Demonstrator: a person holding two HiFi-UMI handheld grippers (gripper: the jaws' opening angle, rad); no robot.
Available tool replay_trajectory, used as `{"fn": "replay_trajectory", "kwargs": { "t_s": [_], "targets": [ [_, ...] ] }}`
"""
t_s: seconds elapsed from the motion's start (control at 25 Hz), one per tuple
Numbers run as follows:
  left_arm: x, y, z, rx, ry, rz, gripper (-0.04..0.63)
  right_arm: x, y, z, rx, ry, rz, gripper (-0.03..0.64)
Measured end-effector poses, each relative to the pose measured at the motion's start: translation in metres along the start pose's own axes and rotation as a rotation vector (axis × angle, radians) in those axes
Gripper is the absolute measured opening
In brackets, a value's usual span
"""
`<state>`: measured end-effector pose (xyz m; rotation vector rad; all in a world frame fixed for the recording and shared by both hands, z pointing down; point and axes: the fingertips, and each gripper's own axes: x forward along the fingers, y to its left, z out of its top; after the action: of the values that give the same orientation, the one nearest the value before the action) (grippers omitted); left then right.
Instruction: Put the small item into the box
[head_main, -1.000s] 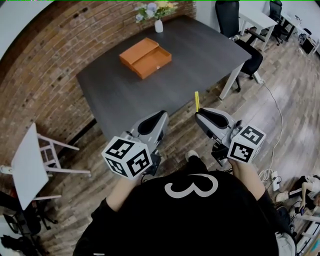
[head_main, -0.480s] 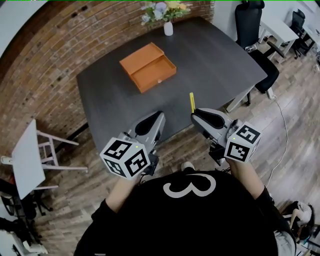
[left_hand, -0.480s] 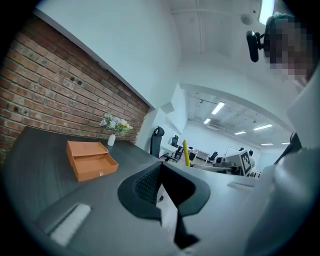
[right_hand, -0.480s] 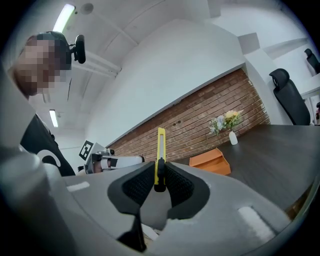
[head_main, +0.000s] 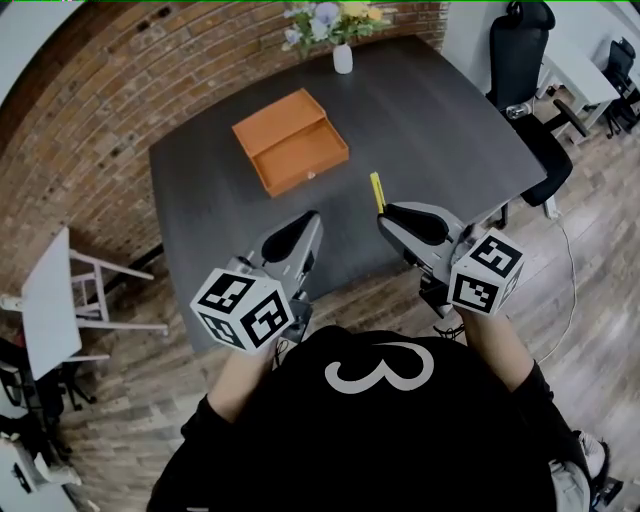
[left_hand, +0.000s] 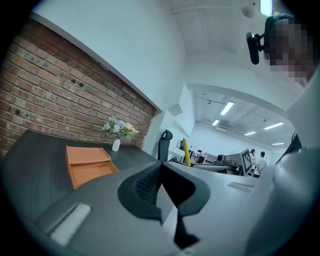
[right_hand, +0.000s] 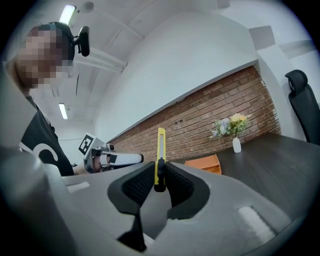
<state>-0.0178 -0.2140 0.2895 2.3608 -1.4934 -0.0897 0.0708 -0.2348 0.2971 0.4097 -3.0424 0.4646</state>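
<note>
An open orange box (head_main: 290, 142) lies on the dark table (head_main: 200, 210), toward its far side. My right gripper (head_main: 385, 213) is shut on a slim yellow utility knife (head_main: 377, 191), which sticks out ahead of the jaws over the table's near edge. In the right gripper view the knife (right_hand: 160, 150) stands upright between the pads, with the box (right_hand: 204, 164) far behind it. My left gripper (head_main: 313, 222) hovers beside it at the near edge, its jaws together with nothing between them. In the left gripper view the box (left_hand: 87, 163) sits to the left.
A white vase of flowers (head_main: 342, 57) stands at the table's far edge. A black office chair (head_main: 530, 70) is at the right of the table. A small white table with a chair (head_main: 55, 300) stands at the left by the brick wall.
The person has stepped closer to the table. Both grippers have come forward from over the floor to over the table's near edge, the knife still held in the right one.
</note>
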Motion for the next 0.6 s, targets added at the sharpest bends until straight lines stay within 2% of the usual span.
{"fn": "replay_trajectory", "kwargs": {
  "t_s": [0.28,0.6],
  "targets": [
    [0.014,0.027,0.003,-0.01,0.0,0.037,0.012,0.023,-0.023,0.011,-0.037,0.012,0.01,0.067],
    [0.036,0.081,0.005,-0.039,0.021,0.098,0.012,0.074,-0.053,0.026,-0.064,0.051,0.028,0.067]
  ]
}}
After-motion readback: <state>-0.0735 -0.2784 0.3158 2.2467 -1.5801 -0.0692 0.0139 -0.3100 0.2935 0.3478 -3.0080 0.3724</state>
